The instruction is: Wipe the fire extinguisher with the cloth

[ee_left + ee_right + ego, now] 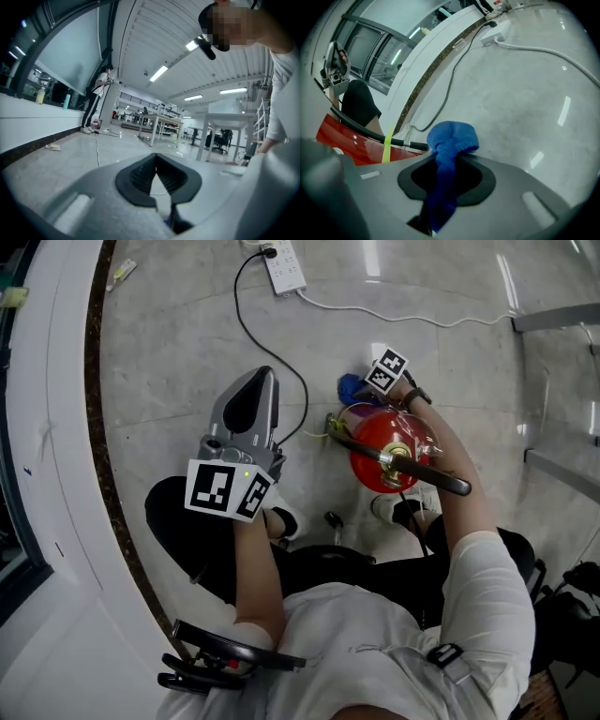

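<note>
The red fire extinguisher [389, 451] stands on the floor between the person's feet, with a black hose [412, 470] across its top. My right gripper [372, 383] is at the extinguisher's far side, shut on a blue cloth [351, 387]. In the right gripper view the cloth [452, 138] bulges out past the gripper [449, 157], and the red body [344, 140], hose [370, 133] and a yellow tag [386, 145] lie to the left. My left gripper [261, 381] is held off to the left, away from the extinguisher, shut [156, 159] with nothing in it.
A white power strip [284, 268] lies on the floor ahead, with a black cable [272, 343] and a white cable [403, 315] running from it. A curved white ledge [56, 427] bounds the left. Metal frame legs [553, 320] stand right. Tables [161, 123] and a person [96, 103] are far off.
</note>
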Demonstrator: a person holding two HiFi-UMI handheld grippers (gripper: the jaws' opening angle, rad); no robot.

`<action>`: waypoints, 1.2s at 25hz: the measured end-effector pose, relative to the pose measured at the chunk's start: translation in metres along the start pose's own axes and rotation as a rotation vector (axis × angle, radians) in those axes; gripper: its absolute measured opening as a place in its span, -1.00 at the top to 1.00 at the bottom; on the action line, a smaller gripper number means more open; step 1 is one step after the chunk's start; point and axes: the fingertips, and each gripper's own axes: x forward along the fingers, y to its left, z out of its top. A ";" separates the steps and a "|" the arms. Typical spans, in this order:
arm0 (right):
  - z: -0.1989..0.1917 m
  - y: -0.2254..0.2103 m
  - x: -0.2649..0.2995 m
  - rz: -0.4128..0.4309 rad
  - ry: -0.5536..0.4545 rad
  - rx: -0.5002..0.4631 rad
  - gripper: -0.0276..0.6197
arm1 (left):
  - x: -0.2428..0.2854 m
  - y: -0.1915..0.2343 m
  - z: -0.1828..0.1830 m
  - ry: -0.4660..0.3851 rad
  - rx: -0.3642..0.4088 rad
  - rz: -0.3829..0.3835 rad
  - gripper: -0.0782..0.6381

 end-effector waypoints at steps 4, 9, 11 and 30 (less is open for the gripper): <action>0.023 0.026 -0.031 0.071 -0.088 -0.024 0.63 | 0.003 0.004 0.012 -0.018 0.008 -0.001 0.78; 0.122 0.170 -0.188 0.454 -0.312 -0.134 0.63 | 0.003 0.001 0.032 -0.065 0.011 -0.019 0.78; 0.136 0.238 -0.235 0.561 -0.250 -0.263 0.63 | 0.004 -0.002 0.038 -0.076 0.012 -0.028 0.78; 0.036 0.091 -0.027 0.353 0.185 -0.112 0.61 | -0.014 0.011 0.017 -0.031 0.013 0.015 0.78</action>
